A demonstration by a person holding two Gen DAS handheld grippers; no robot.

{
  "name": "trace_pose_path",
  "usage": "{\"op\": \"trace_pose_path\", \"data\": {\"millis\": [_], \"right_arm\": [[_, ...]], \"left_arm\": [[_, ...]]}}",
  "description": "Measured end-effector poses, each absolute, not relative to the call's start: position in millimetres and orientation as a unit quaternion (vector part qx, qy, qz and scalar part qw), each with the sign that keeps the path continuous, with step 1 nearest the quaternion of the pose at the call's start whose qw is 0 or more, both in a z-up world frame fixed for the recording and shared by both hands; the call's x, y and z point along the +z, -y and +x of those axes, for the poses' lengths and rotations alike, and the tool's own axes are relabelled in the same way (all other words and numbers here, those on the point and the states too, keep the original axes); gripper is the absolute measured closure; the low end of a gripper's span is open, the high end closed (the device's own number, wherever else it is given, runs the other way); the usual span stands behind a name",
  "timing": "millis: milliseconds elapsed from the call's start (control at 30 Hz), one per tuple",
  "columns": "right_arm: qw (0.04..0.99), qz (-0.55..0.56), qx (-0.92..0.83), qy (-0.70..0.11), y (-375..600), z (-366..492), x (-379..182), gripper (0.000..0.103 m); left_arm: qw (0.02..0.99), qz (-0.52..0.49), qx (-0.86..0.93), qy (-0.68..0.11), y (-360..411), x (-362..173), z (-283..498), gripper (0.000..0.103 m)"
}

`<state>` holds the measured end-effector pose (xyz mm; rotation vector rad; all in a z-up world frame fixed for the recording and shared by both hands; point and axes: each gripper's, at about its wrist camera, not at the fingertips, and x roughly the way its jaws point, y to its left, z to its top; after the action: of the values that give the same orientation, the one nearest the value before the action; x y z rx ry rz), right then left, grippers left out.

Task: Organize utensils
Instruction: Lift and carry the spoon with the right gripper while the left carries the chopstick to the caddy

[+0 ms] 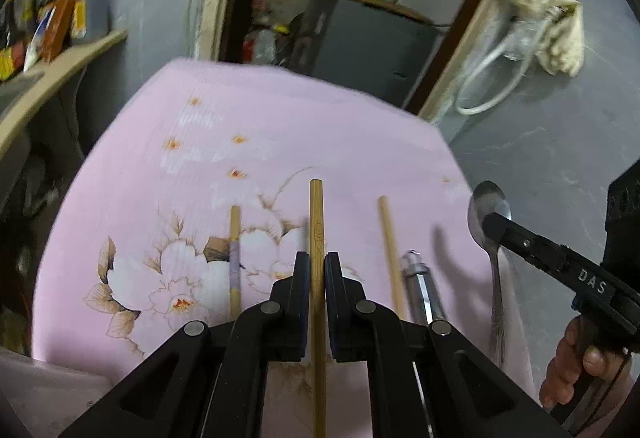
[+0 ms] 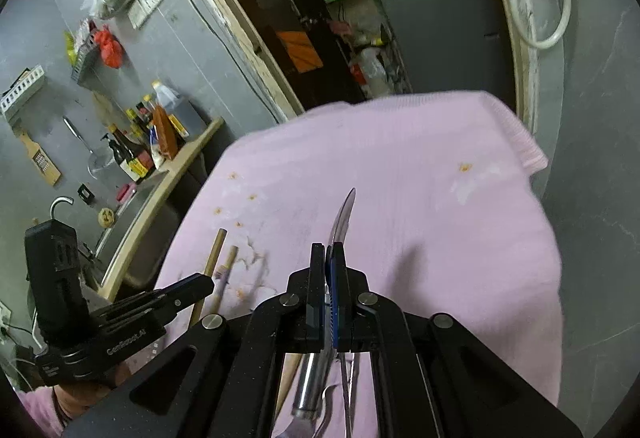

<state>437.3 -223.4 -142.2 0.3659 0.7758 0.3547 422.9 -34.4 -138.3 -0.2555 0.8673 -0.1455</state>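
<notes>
While left tool clamps chopstick, right tool grips spoon above pink cloth.

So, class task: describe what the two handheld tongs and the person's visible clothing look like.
Both are matte black. The left tongs have angular linkage arms with round silver pivot pins; seen from the right wrist view, their body carries white "GenRobot.AI" lettering. The right tongs show blue inner pads, and white "DAS" lettering in the left view. A pink sleeve shows.
</notes>
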Motion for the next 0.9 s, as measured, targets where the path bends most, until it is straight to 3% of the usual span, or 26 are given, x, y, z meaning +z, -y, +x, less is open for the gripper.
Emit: {"op": "trace_pose_path", "data": {"millis": [400,900], "right_arm": [[0.921,0.18,0.162,-0.306,217.2,384.1,-76.9,0.101],[0.926,0.191,0.256,-0.202,109.6,341.8,16.6,0.101]], "left_arm": [[0.919,-0.117,-0.129,-0.355,29.8,-70.6,371.8,0.096],[0.959,-0.135,-0.112,-0.222,-56.7,34.0,316.5,0.096]]}}
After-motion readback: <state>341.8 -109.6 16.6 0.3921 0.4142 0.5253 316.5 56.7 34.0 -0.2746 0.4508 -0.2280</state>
